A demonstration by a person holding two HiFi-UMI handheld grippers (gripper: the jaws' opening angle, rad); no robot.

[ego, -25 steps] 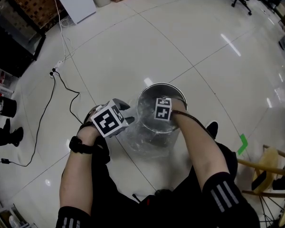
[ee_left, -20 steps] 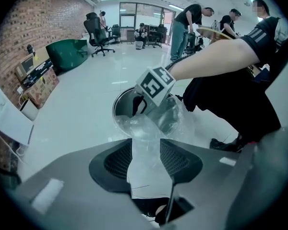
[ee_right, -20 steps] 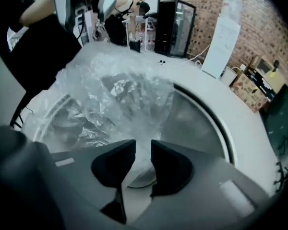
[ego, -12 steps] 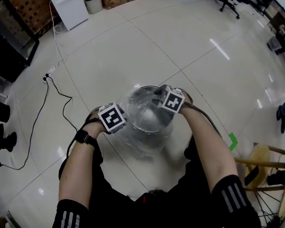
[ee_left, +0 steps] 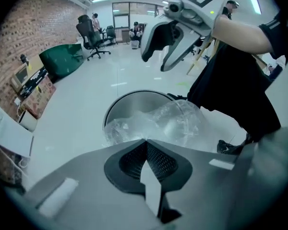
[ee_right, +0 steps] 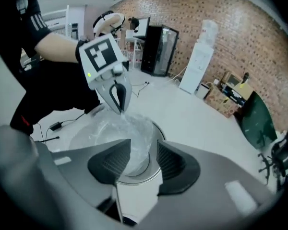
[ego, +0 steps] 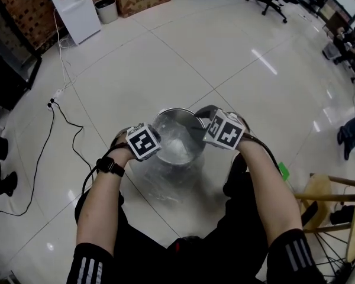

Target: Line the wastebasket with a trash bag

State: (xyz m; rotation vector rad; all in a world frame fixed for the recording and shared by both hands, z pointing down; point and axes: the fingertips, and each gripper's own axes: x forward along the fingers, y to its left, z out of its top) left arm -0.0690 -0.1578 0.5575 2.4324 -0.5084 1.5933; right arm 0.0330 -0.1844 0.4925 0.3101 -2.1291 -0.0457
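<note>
The clear trash bag is bunched in the steel wastebasket on the floor. Its film is pinched near the rim by the left gripper, whose jaws have just been closing. The right gripper, its jaws just opened and empty, has been lifted out. Spreading the bag's mouth is judged to come next.

Trash bag in wastebasket, left gripper at its left rim, right gripper above right rim.
</note>
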